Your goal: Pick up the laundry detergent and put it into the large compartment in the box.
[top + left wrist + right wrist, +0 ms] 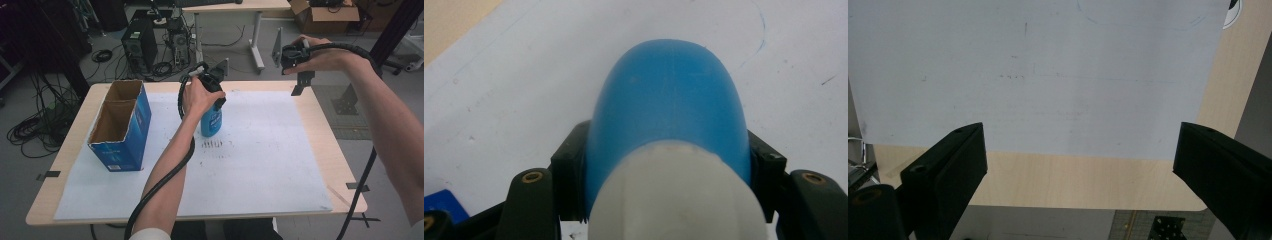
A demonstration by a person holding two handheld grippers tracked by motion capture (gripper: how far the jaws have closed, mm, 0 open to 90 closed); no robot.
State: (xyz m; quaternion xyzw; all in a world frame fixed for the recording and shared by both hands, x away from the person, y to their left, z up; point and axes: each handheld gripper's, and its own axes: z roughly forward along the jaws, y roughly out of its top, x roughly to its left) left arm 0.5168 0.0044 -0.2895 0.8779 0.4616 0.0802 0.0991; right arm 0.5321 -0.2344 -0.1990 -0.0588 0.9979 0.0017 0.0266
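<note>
A blue bottle with a white cap stands upright on the white paper sheet, near the middle of the table. My left gripper comes down on it from above, and its black jaws press both sides of the bottle's upper body. My right gripper hovers in the air over the table's far right corner. Its jaws stand wide apart with nothing between them, looking down on the paper and the wooden edge.
An open-topped blue cardboard box stands at the left of the table. Beyond the far edge, computer towers and cables sit on the floor beside a second desk and a brown carton.
</note>
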